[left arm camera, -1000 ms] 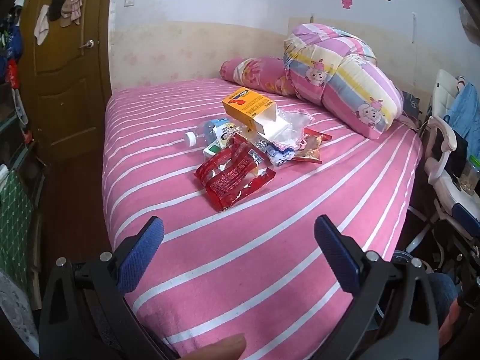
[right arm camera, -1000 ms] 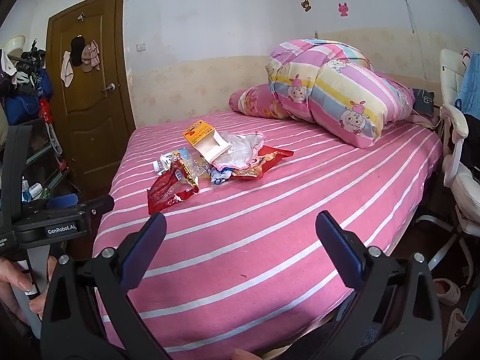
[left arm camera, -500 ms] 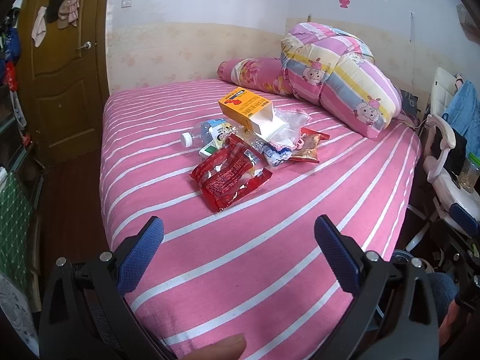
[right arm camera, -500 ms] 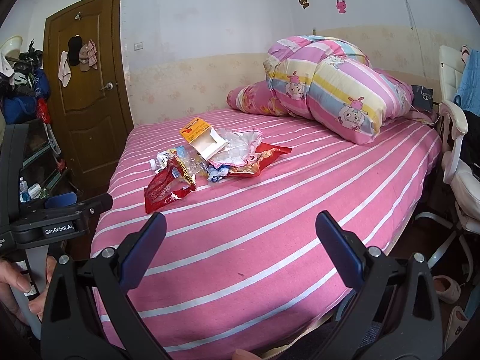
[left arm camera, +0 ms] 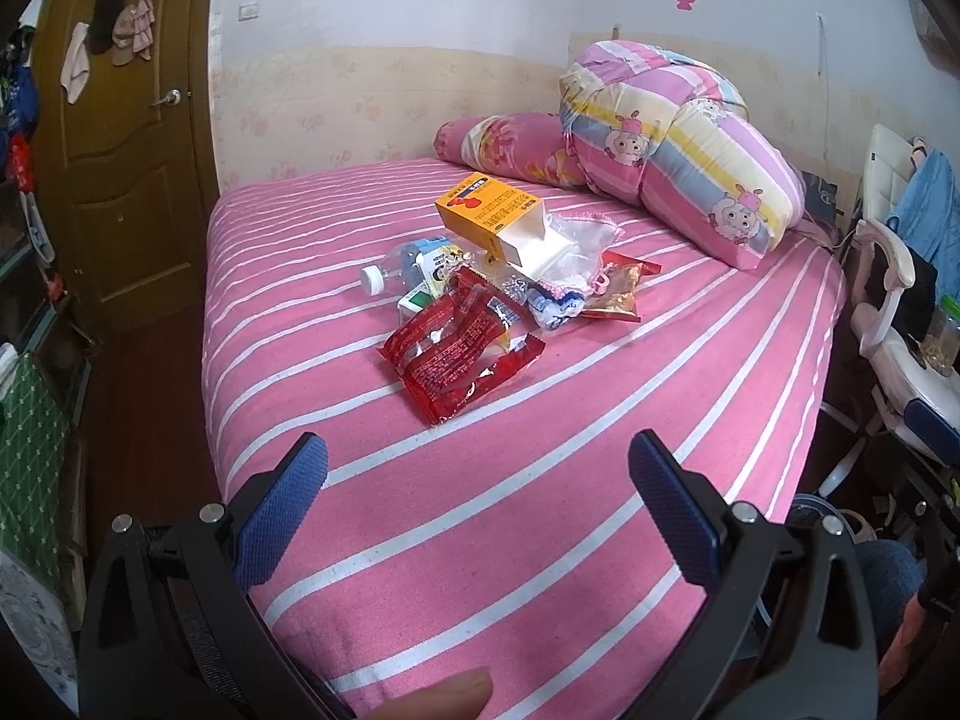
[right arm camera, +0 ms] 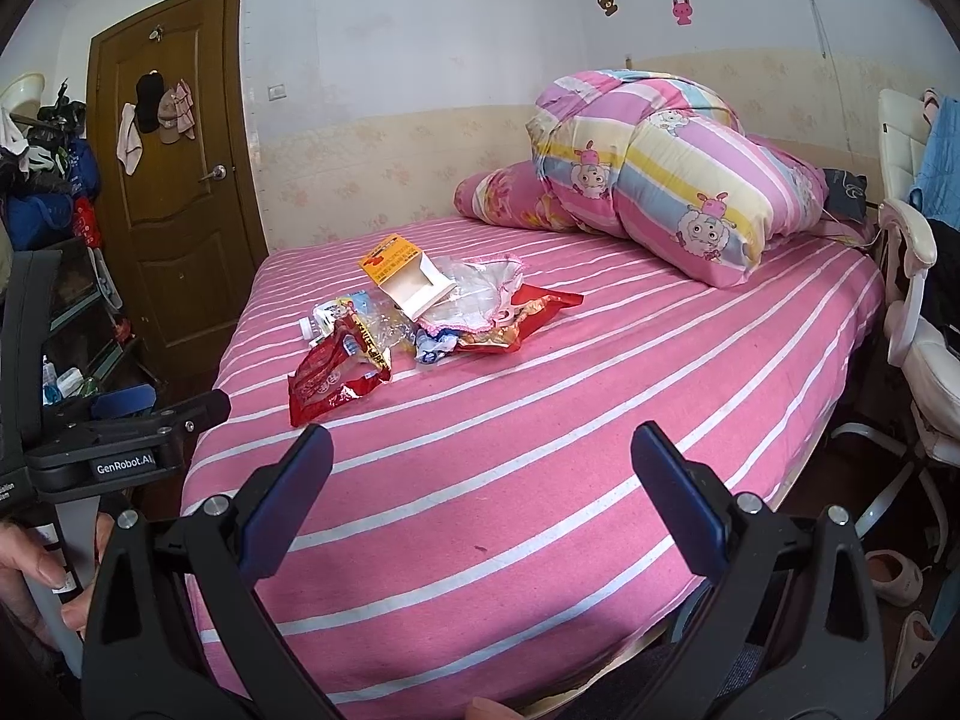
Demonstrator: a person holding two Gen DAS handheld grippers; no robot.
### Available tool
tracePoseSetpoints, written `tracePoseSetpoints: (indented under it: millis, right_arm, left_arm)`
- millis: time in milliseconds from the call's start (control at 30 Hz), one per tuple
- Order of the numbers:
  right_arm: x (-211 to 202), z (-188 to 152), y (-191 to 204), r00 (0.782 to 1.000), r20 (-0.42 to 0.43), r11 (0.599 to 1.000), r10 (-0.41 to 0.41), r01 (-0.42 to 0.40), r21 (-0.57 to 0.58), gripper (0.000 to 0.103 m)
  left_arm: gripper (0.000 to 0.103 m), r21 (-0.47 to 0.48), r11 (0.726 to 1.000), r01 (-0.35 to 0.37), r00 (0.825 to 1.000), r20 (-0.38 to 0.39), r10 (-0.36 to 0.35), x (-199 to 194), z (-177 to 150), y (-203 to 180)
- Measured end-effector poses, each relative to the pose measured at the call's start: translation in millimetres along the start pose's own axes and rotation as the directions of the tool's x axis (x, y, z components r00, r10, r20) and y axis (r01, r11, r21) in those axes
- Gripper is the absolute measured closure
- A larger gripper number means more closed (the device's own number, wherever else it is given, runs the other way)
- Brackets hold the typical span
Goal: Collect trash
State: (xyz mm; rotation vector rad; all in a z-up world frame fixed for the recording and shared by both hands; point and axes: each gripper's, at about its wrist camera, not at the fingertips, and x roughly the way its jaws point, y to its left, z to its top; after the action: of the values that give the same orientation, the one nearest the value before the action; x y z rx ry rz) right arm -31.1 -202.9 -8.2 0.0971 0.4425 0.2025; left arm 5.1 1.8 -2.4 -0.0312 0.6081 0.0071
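Note:
A pile of trash lies mid-bed on the pink striped sheet [left arm camera: 540, 510]: a red snack wrapper [left arm camera: 459, 354] nearest me, an open orange carton [left arm camera: 489, 213], a clear plastic bottle [left arm camera: 396, 270], a clear plastic bag [left arm camera: 579, 240] and a second red wrapper [left arm camera: 618, 291]. The pile also shows in the right wrist view, with the red wrapper [right arm camera: 336, 378] and the carton [right arm camera: 399, 273]. My left gripper [left arm camera: 477, 465] is open and empty, short of the pile. My right gripper [right arm camera: 480, 459] is open and empty, further back near the bed's foot.
A rolled quilt [left arm camera: 672, 144] and a pink pillow [left arm camera: 498, 144] lie at the bed's head. A brown door [left arm camera: 114, 138] and cluttered shelves stand left. A white chair [right arm camera: 912, 312] with clothes stands right. Slippers [right arm camera: 894, 576] lie on the floor.
Both grippers have drifted slightly; the trash pile sits a little lower and left in view. Both stay open. Nothing on the bed has moved.

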Motion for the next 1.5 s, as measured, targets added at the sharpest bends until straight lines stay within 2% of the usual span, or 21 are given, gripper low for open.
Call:
tracePoseSetpoints:
  millis: [1500]
  right_arm:
    - [-1.1,0.7,-1.3,1.000,0.005,1.000,0.003,-0.003,0.000,0.004]
  left_arm:
    - [0.005,0.011,1.000,-0.004,1.000,0.009,0.004,-1.0,0.7,-2.5]
